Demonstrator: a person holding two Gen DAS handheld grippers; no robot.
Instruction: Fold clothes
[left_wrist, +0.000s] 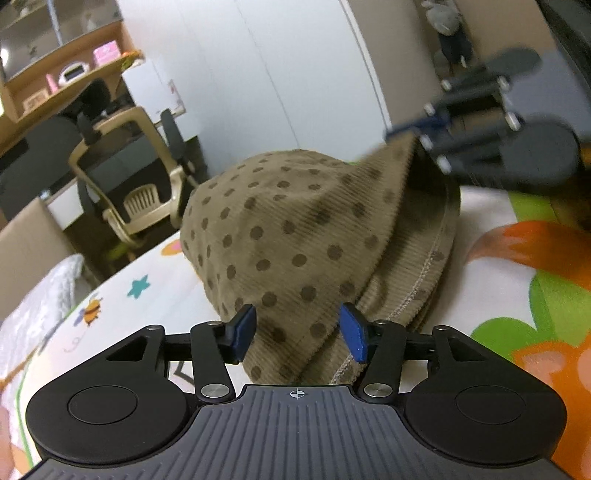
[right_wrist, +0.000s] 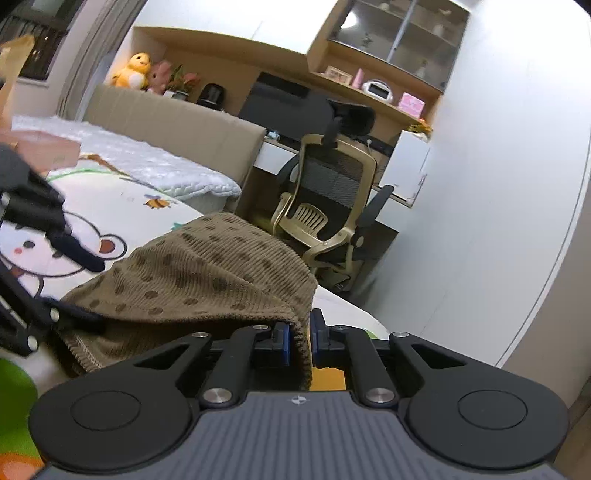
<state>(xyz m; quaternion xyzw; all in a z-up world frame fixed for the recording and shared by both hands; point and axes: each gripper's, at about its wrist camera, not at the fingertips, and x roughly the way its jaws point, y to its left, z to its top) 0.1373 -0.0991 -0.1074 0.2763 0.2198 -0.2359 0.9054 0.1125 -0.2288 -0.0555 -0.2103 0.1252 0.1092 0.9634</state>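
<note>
Corduroy garment (left_wrist: 295, 236), tan with brown dots, lies bunched in a mound on the cartoon-printed bedsheet (left_wrist: 147, 273), near the sheet's edge that faces the office chair (right_wrist: 325, 206). One stitched hem corner is lifted off the sheet, pinched between the blue pads of the right gripper (right_wrist: 300, 341), whose jaws are closed on the fabric; in the left wrist view this gripper (left_wrist: 421, 129) appears blurred, above the mound's far right side. The left gripper (left_wrist: 301, 332) sits low at the mound's near edge with its jaws spread apart, the cloth lying between the pads but not clamped. A white quilt (right_wrist: 147, 162) covers the bed beyond the sheet, before the padded headboard (right_wrist: 177, 122).
</note>
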